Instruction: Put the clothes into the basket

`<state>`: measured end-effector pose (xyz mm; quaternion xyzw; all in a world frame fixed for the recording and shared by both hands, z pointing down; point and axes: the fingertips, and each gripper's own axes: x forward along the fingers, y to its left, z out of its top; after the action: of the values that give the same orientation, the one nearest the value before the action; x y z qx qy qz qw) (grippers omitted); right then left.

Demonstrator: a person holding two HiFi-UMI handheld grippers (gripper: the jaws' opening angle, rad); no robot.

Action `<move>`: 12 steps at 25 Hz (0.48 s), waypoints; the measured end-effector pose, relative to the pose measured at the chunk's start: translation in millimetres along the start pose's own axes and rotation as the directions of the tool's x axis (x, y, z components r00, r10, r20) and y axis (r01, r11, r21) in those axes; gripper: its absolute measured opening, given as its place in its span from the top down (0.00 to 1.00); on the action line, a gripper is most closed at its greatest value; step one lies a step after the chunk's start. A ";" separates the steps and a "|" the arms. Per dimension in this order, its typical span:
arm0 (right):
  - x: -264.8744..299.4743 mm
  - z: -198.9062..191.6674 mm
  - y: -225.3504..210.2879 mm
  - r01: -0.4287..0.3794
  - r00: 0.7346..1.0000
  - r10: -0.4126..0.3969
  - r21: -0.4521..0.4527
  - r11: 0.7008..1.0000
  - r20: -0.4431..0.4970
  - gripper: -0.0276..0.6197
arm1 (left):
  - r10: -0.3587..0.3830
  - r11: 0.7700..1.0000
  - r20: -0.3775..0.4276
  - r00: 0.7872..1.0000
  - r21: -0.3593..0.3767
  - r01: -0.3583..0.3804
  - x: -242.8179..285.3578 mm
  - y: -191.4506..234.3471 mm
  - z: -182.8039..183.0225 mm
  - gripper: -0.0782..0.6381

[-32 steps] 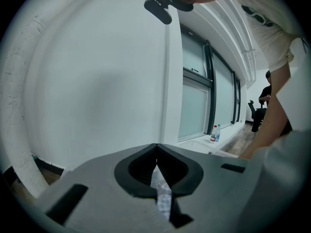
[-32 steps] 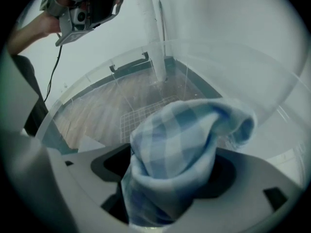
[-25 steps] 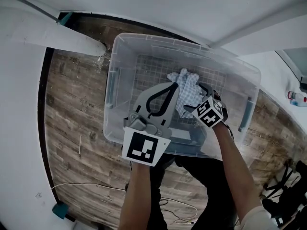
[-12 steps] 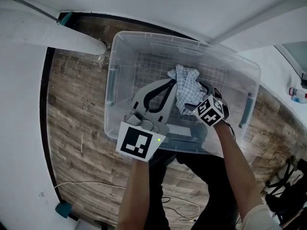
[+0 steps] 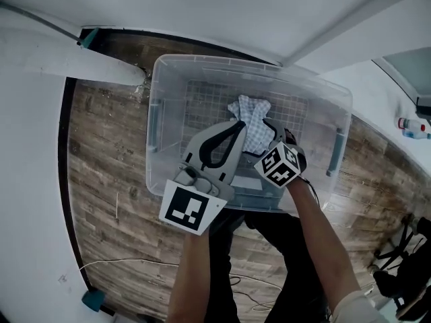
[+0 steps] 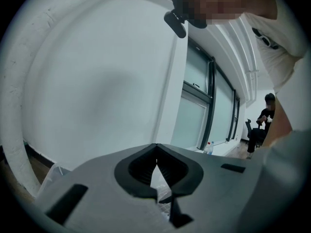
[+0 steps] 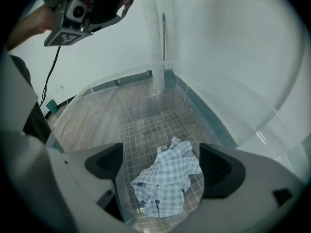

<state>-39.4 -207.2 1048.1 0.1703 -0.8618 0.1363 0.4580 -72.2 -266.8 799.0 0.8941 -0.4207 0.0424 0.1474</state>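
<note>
A blue-and-white checked cloth [image 5: 250,116] lies crumpled on the grid floor of the clear plastic basket [image 5: 159,86]. In the right gripper view the cloth [image 7: 167,178] lies loose below my right gripper [image 7: 163,165], whose jaws stand wide open on either side of it without touching it. In the head view my right gripper [image 5: 276,132] hangs over the basket's near right part. My left gripper [image 5: 239,124] is held above the basket's near edge, beside the cloth. Its jaws [image 6: 156,152] meet at the tips with nothing between them.
The basket stands on a wooden floor [image 5: 101,173] in a corner between white walls, with a white pipe [image 5: 74,52] at the left. A thin cable [image 5: 121,264] trails on the floor near my feet. A bottle [image 5: 409,123] stands far right. A seated person [image 6: 262,123] is in the distance.
The cloth has sunk from beside the right gripper's jaws to the basket floor. Both grippers have drawn back slightly toward me.
</note>
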 end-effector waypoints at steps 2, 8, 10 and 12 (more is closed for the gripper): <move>-5.2 -0.3 1.9 0.003 1.000 -0.003 -0.013 1.000 -0.009 0.24 | -0.005 1.000 -0.012 1.000 0.016 0.005 1.7 -4.2 4.5 0.87; -35.2 1.7 10.3 0.002 1.000 -0.003 -0.021 1.000 -0.022 0.24 | -0.006 1.000 -0.047 0.999 0.026 0.008 -7.5 -7.3 24.9 0.87; -48.7 7.0 7.0 0.018 1.000 -0.019 -0.020 1.000 -0.024 0.24 | -0.022 1.000 -0.042 0.999 0.011 0.023 -10.7 -10.9 37.1 0.87; -63.9 17.1 4.1 0.039 0.999 -0.040 -0.019 0.999 -0.017 0.24 | -0.046 0.999 -0.040 0.998 0.007 0.046 -15.3 -17.1 52.5 0.87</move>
<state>-20.4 -199.4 985.0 0.1819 -0.8554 0.1208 0.4696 -71.4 -260.8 742.0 0.9031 -0.3968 0.0587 0.1532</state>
